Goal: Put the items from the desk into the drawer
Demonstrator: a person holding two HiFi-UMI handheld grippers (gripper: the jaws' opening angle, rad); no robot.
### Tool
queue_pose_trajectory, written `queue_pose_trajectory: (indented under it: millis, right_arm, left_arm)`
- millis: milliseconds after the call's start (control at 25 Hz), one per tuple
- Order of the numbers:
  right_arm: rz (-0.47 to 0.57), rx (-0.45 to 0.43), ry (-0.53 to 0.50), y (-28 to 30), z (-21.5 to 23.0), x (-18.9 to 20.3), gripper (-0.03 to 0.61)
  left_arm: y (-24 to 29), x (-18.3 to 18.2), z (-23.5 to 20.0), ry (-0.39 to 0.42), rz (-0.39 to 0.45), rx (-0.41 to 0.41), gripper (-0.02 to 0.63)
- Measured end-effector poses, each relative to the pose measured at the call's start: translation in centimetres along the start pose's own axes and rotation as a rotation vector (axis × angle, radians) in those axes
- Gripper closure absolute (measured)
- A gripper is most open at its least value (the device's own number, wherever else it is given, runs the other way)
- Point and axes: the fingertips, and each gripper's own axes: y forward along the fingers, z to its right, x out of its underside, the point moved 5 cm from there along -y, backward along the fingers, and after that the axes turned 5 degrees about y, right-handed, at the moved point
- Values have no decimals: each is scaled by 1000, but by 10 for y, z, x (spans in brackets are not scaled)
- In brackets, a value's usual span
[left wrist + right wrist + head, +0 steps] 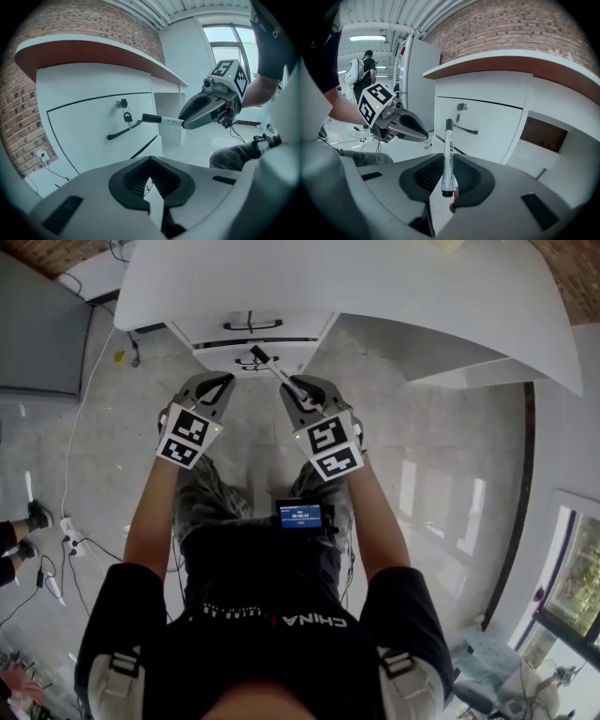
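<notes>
The desk (375,296) fills the space ahead of me, a white curved top against a brick wall (511,23). Under it sits the drawer (93,136), and it is closed, its white front flush with the unit. That closed front is what stands between my load and the inside. Right of the drawer, in the right gripper view, a brown recess (546,136) opens under the top. A grey cabinet (37,324) stands off to my left, with cables (75,540) trailing over the floor there. Far behind, a person with a backpack (363,70) stands by a tall white unit.

I hold both tools out in front, side by side and apart, pointed at the drawer. My right gripper (447,161) is clamped on the marker (448,159). Its white barrel lies between the pads and its black cap sticks out past the tips, towards the drawer front. My left gripper (150,161) is clenched, tips meeting, with only floor showing behind them.

On the drawer, the black handle (123,131) runs across the front. In the left gripper view the cap ends near it, not touching. Above the handle, a key (127,117) hangs from the lock.
</notes>
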Motion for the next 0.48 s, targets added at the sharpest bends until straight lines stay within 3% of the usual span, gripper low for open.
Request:
queue_pose_trajectory:
  millis: [480]
  right_arm:
    - [115,19,-96,41,-9,63,503]
  left_arm:
    - [42,48,16,61,74,-11,601]
